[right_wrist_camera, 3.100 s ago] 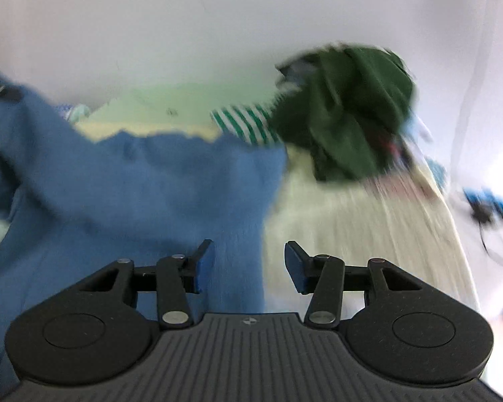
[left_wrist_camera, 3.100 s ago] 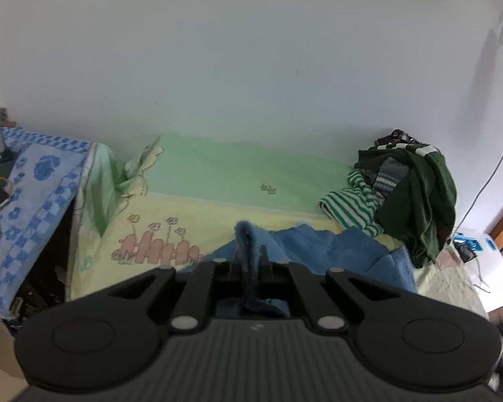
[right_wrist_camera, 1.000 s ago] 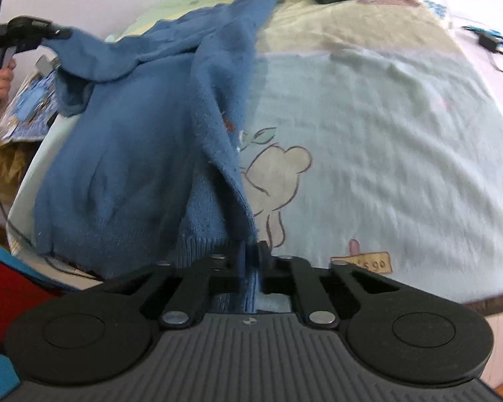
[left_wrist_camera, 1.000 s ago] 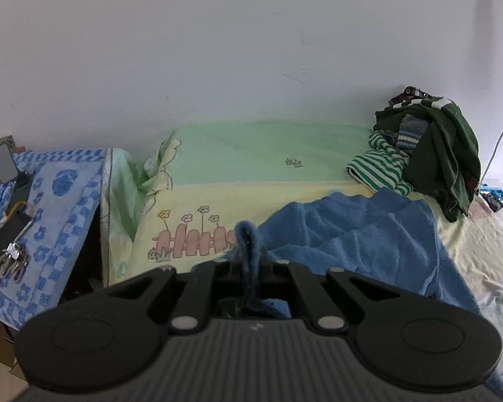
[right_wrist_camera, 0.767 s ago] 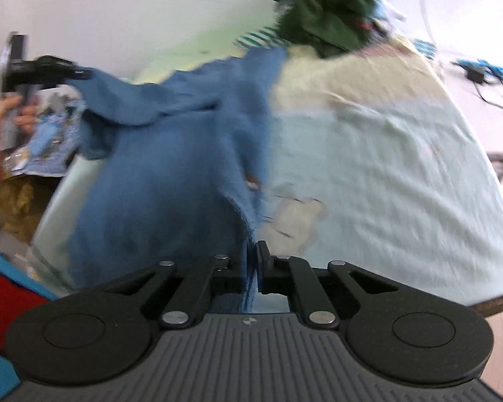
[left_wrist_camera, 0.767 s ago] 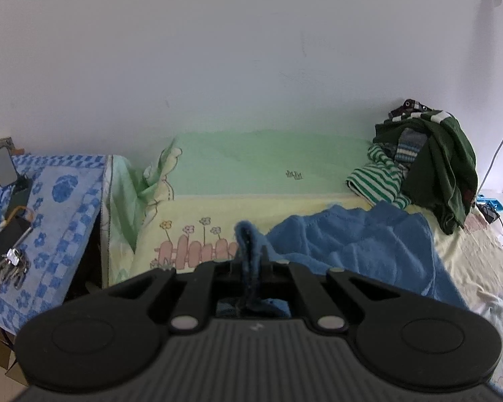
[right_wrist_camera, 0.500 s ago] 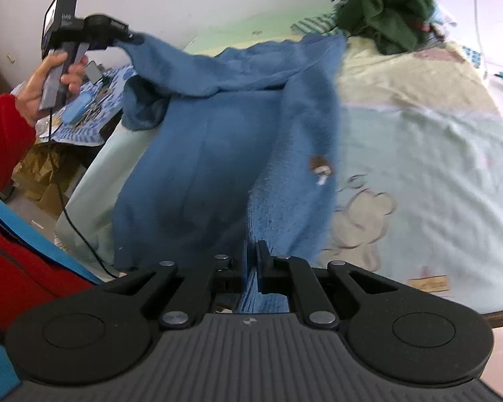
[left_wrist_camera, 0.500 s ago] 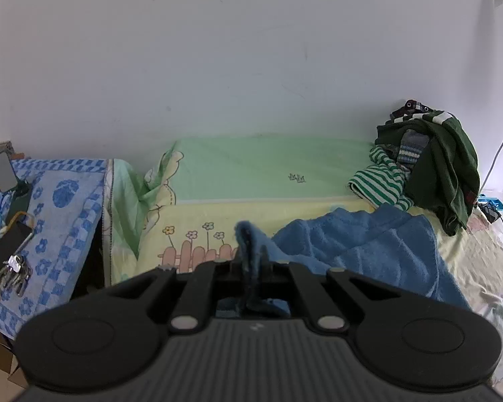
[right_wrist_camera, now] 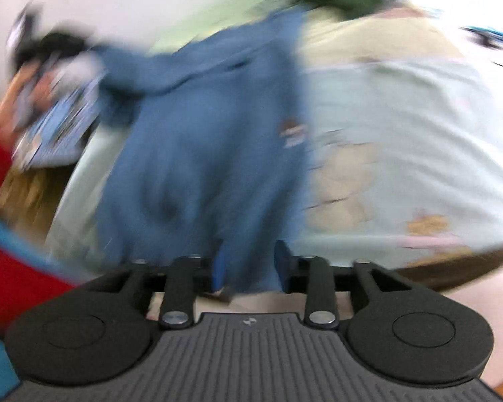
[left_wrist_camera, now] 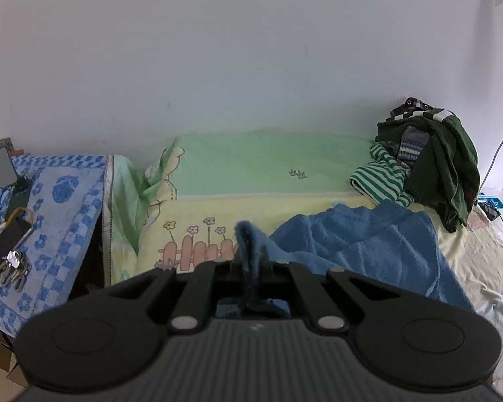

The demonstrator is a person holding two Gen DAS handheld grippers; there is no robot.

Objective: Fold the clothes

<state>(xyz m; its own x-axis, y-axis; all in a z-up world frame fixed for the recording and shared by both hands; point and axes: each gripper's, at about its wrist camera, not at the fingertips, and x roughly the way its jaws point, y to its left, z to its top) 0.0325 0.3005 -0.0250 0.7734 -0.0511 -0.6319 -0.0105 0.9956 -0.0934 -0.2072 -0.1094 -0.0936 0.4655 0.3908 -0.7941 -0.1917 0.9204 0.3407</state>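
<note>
We count one blue sweater [left_wrist_camera: 369,248] spread over the bed [left_wrist_camera: 271,171], and one heap of unfolded clothes [left_wrist_camera: 432,164] at the far right end against the wall, dark green and green-striped pieces among them. On the blue-patterned cloth [left_wrist_camera: 63,201] to the left lie two phones, one propped upright and one flat, and one bunch of keys [left_wrist_camera: 13,264].

Our left gripper [left_wrist_camera: 251,264] points down toward the bed, its fingers pressed together on a bunched fold of the sweater that stands up between them. Our right gripper [right_wrist_camera: 249,261] tilts steeply down over the near edge of the bed; its view is badly blurred. Its jaws have just been opening, and the blue pads now stand apart with the sweater's hem hanging loose between them.
</note>
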